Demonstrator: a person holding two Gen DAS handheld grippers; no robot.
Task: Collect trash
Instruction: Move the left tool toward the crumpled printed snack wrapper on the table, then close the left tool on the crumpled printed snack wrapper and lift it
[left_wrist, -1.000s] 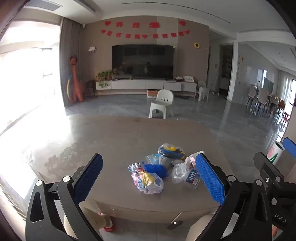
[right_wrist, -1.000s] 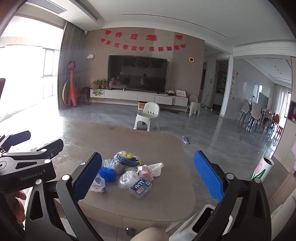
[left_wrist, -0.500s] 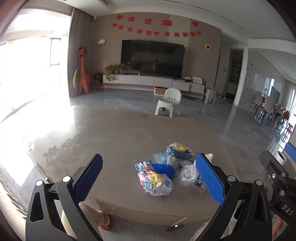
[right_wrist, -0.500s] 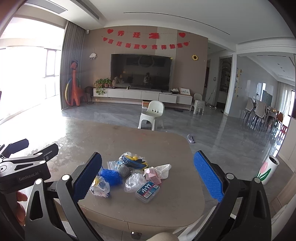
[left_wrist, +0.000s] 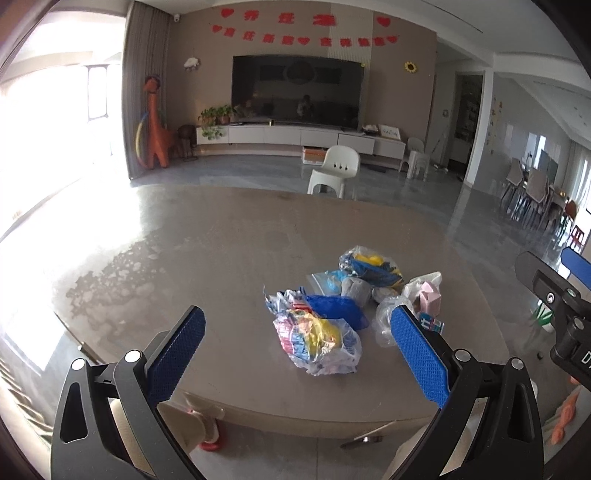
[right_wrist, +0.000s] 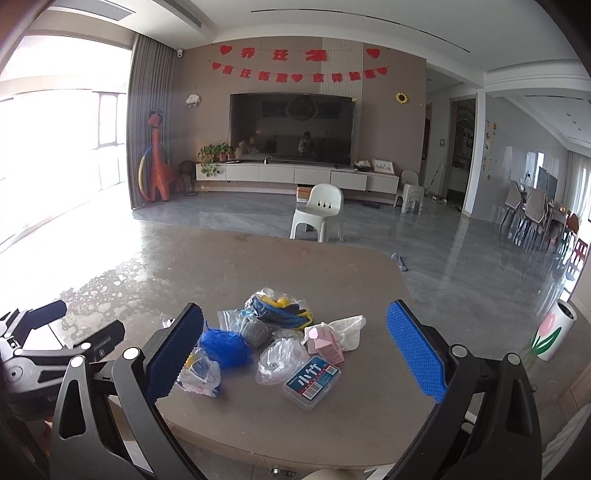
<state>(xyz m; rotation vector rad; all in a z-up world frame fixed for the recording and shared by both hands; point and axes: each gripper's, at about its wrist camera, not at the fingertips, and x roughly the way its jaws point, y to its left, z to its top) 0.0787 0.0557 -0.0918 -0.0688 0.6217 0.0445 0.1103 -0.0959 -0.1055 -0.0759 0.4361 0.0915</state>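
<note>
Trash pile (left_wrist: 343, 306) nearer, bin (right_wrist: 554, 334) right-view only

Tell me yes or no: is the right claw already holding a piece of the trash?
No: the right claw is open and empty, short of the trash pile on the table.

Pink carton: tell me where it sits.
The pink carton sits on the table, right side of the trash pile, against the white bag, behind the clear box.
</note>
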